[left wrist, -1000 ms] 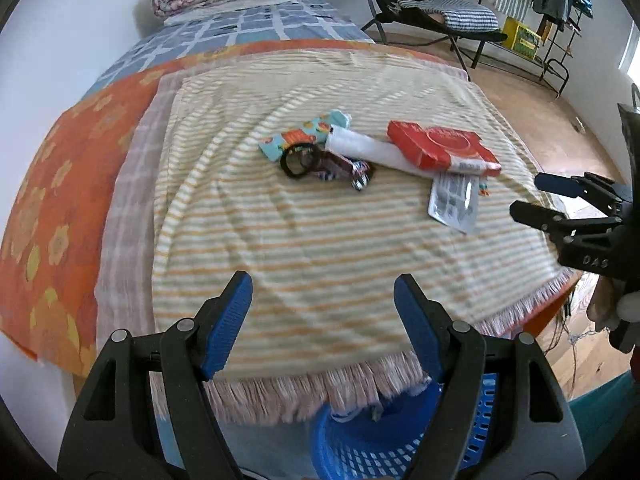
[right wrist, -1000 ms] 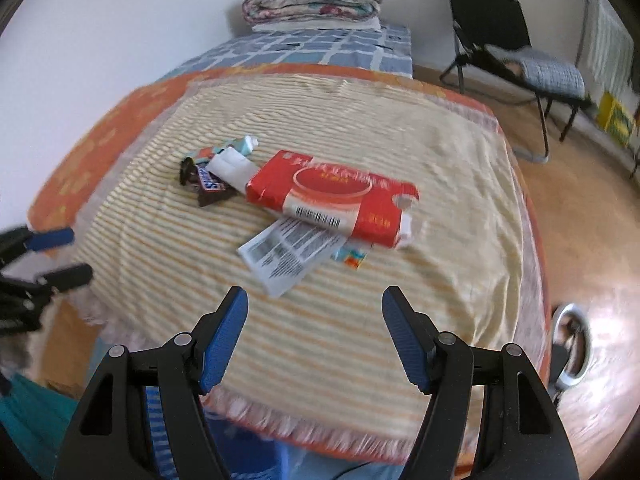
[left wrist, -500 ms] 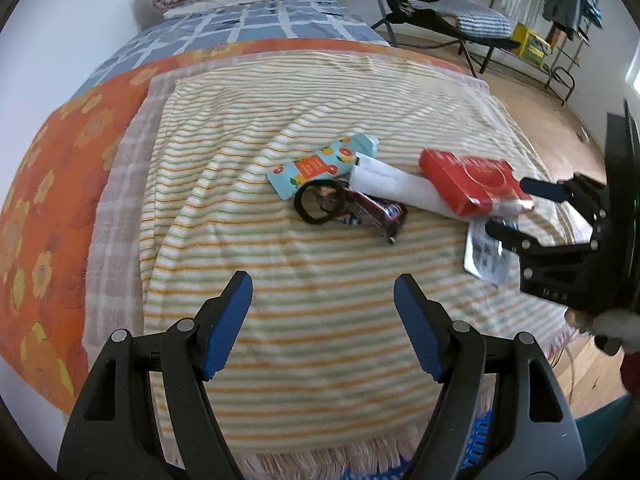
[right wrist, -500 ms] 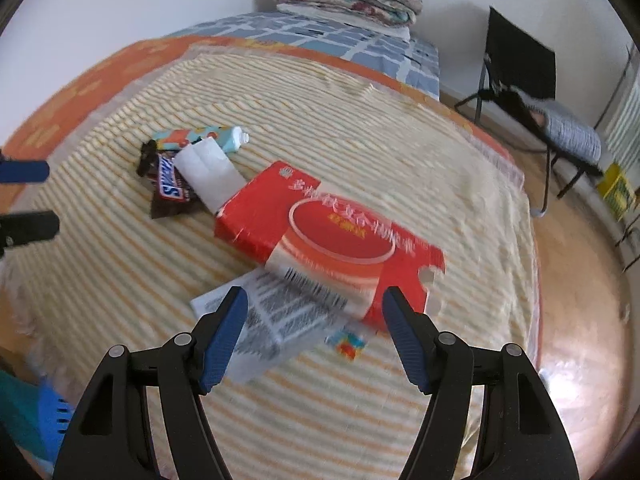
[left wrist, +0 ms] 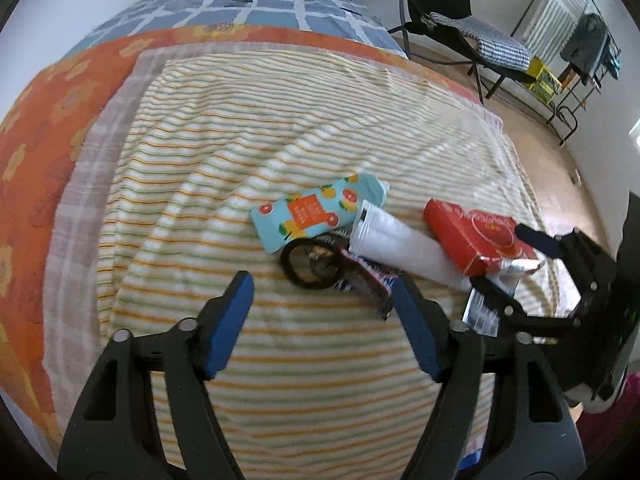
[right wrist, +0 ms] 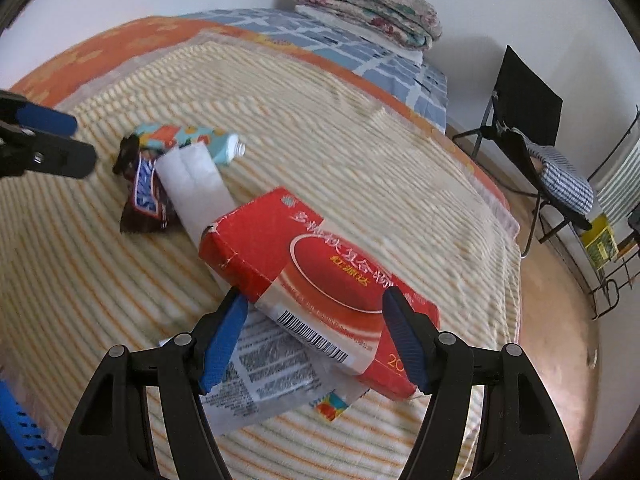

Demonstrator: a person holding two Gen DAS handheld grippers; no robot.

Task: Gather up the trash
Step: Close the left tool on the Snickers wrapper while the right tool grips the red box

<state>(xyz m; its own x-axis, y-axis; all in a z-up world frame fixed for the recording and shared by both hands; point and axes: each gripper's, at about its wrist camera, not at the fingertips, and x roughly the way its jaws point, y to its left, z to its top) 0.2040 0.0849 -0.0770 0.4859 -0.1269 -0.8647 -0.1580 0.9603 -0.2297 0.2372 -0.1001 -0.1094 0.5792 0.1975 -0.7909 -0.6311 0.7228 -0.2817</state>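
A pile of trash lies on the striped blanket [left wrist: 248,128]: a teal fruit-print tube [left wrist: 320,212], a black ring [left wrist: 308,264], a brown chocolate wrapper [right wrist: 144,196], a white folded paper [left wrist: 400,248], a red carton [right wrist: 320,264] and a printed leaflet [right wrist: 264,368]. My left gripper [left wrist: 322,284] hovers just short of the ring and wrapper. Its jaws are closing and the pads touch nothing. My right gripper [right wrist: 314,300] hangs open over the near end of the red carton, the pads apart from it. Each gripper shows in the other's view: the left gripper [right wrist: 82,142], the right gripper [left wrist: 498,258].
A blue slotted basket [right wrist: 24,432] stands below the bed's near edge. A folded quilt [right wrist: 368,12] lies at the bed's far end. A black folding chair [right wrist: 528,120] and a rack [left wrist: 576,64] stand on the wooden floor to the right.
Both grippers have moved forward and down over the bed toward the pile. The basket has slid out of the left wrist view. The left jaws stand slightly narrower.
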